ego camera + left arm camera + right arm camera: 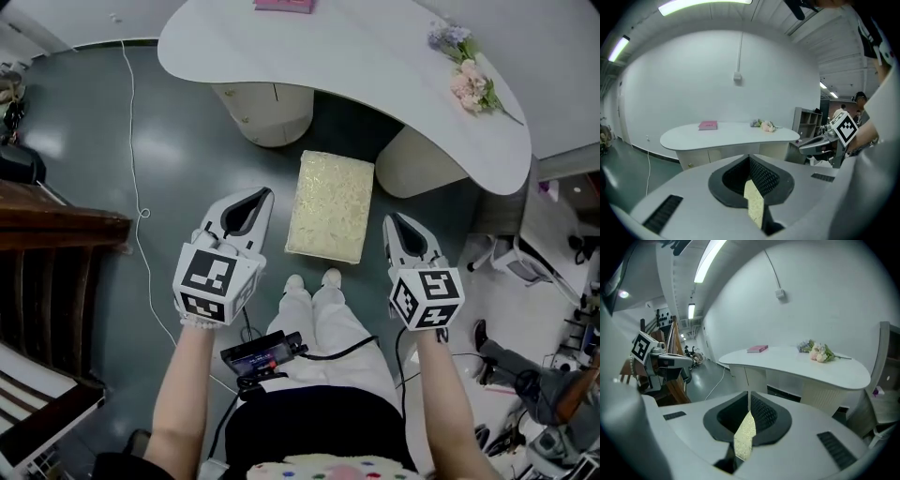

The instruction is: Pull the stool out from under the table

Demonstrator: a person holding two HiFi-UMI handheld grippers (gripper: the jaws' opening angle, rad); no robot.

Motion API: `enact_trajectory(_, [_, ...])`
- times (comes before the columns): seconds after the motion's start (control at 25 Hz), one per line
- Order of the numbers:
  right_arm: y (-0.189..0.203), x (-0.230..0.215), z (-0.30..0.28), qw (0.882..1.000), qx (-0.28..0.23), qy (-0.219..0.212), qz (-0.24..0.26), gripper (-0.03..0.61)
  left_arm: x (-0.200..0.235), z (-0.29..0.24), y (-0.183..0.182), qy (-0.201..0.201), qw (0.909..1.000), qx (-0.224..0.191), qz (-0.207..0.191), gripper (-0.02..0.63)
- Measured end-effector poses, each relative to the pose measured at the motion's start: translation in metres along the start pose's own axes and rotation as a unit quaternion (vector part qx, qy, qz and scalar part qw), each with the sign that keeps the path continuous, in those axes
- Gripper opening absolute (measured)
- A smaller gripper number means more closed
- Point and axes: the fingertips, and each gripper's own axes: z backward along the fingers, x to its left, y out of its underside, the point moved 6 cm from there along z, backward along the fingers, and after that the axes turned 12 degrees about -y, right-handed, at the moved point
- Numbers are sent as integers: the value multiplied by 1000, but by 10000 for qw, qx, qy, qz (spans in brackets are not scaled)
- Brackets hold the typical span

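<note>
The stool (330, 204), a rectangular seat with a pale yellow textured top, stands on the grey floor just in front of the white curved table (375, 56); its far end lies near the table's edge. My left gripper (253, 195) hovers beside the stool's left side, shut and holding nothing. My right gripper (394, 220) hangs beside the stool's right near corner, also shut and holding nothing. In the left gripper view the shut gripper (750, 161) shows a sliver of the stool (753, 204) below. The right gripper view shows its gripper (749, 401) shut above the stool (744, 437).
Two cream pedestals (267, 112) carry the table, which bears a pink book (283, 5) and a flower bunch (466, 70). A dark wooden frame (47, 272) stands at the left, a white cable (131, 169) trails on the floor, clutter (553, 375) sits at the right. The person's feet (314, 279) touch the stool's near end.
</note>
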Motion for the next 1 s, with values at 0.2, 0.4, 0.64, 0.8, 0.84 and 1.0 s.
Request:
enact_trajectory(0.2, [-25,20,26,9995,-239,-24,199,44,9,29,-33,-238,9989,-370,130,16])
enact_trajectory(0.4, [-52,31,40,9982,-493,-91,339,44,9,46,-55,-272,9979,-589,67,17])
enact_trajectory(0.64, [-71,50,50,9965,-621,-228,518,44,14,66,-72,-344,9965,-763,-17,17])
enact_trajectory(0.8, [-77,58,52,9950,-686,-330,647,44,17,77,-76,-401,9957,-828,49,17])
enact_trajectory(0.84, [-77,59,52,9949,-698,-337,641,44,17,78,-77,-395,9958,-825,55,17])
enact_trajectory(1.0, [-81,61,51,9950,-710,-354,607,44,15,80,-77,-368,9962,-787,50,17])
